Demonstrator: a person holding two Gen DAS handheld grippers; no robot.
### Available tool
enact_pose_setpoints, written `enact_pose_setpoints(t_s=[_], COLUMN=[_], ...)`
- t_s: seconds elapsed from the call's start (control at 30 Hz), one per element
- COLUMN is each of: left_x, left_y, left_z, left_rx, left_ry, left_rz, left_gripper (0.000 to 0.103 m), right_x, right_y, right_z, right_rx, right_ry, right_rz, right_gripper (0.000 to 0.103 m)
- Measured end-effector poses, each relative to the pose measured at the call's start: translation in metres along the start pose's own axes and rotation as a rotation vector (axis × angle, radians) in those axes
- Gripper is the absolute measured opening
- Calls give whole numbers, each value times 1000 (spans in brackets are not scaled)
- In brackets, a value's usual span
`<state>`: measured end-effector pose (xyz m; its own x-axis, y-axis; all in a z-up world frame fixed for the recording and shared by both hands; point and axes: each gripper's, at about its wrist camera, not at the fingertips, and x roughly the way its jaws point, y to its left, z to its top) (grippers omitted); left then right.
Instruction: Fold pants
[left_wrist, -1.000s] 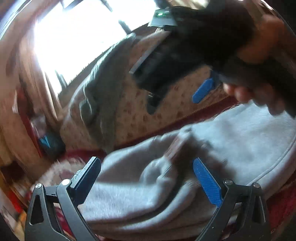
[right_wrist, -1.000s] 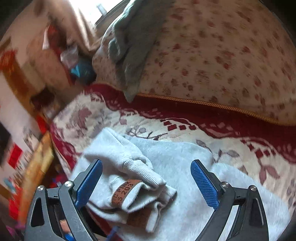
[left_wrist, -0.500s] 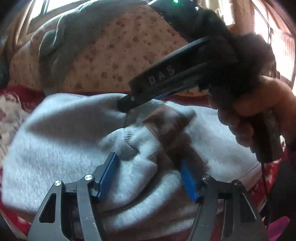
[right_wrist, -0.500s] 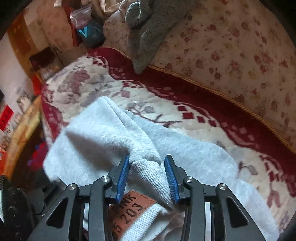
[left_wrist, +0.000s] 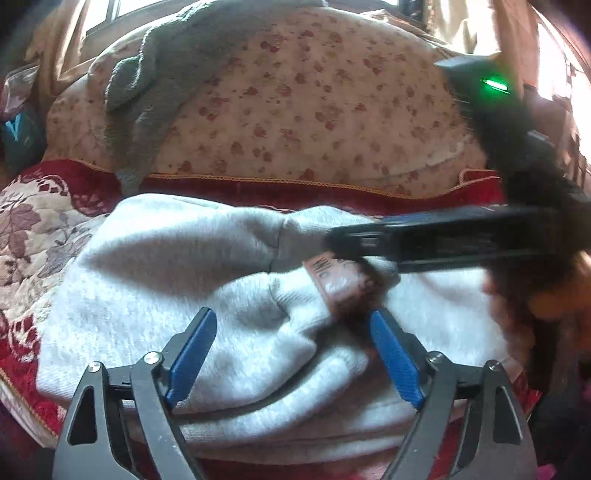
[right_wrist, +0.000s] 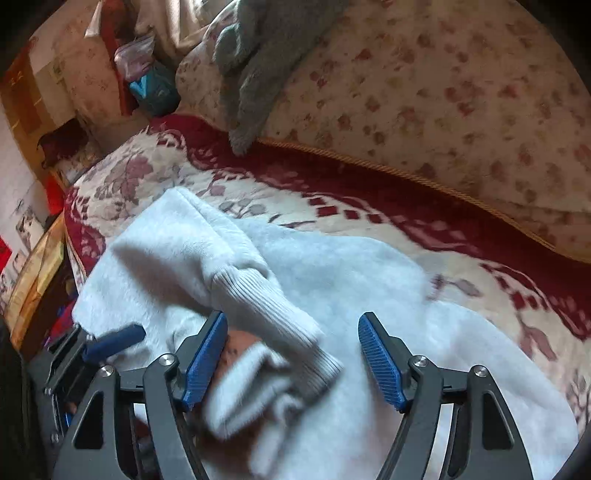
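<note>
Light grey fleece pants (left_wrist: 207, 280) lie bunched in folds on a red floral bedspread (left_wrist: 26, 229). A ribbed cuff (right_wrist: 273, 299) and a brown leather label (left_wrist: 340, 284) lie on top of the pile. My left gripper (left_wrist: 291, 350) is open, its blue pads on either side of a fold just below the label. My right gripper (right_wrist: 291, 354) is open over the ribbed cuff, which lies loose between the fingers. The right gripper (left_wrist: 436, 240) reaches in from the right in the left wrist view. The left gripper's blue fingertip (right_wrist: 114, 341) shows at lower left in the right wrist view.
A large floral cushion (left_wrist: 295, 110) stands behind the pants, with a dark grey garment (left_wrist: 147, 96) draped over it. The bedspread (right_wrist: 147, 177) ends at left, where furniture and clutter (right_wrist: 147, 85) stand beyond the edge.
My right gripper closed on the ribbed cuff half a second ago and has now opened, letting it drop. My left gripper also widened, staying over the fold by the label.
</note>
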<state>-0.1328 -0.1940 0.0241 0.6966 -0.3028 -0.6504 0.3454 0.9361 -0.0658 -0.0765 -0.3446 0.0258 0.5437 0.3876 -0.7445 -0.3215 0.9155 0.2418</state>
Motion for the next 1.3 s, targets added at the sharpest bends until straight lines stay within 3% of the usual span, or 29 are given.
enact_pose_setpoints(t_s=[0.27, 0.63, 1.1, 1.3], left_x=[-12, 5, 48, 78], left_y=[-34, -92, -154, -174], left_z=[28, 43, 53, 69], left_rx=[41, 126, 231, 276], left_ry=[-51, -44, 15, 89], left_rz=[35, -58, -141, -248], left_gripper=[92, 93, 93, 93], right_x=[-72, -141, -161, -149], right_y=[-34, -77, -106, -120], right_z=[-29, -96, -195, -213], right_rx=[161, 315, 490, 578], right_ry=[-91, -101, -38, -50], right_rz=[-4, -35, 41, 73], right_gripper=[93, 97, 98, 99])
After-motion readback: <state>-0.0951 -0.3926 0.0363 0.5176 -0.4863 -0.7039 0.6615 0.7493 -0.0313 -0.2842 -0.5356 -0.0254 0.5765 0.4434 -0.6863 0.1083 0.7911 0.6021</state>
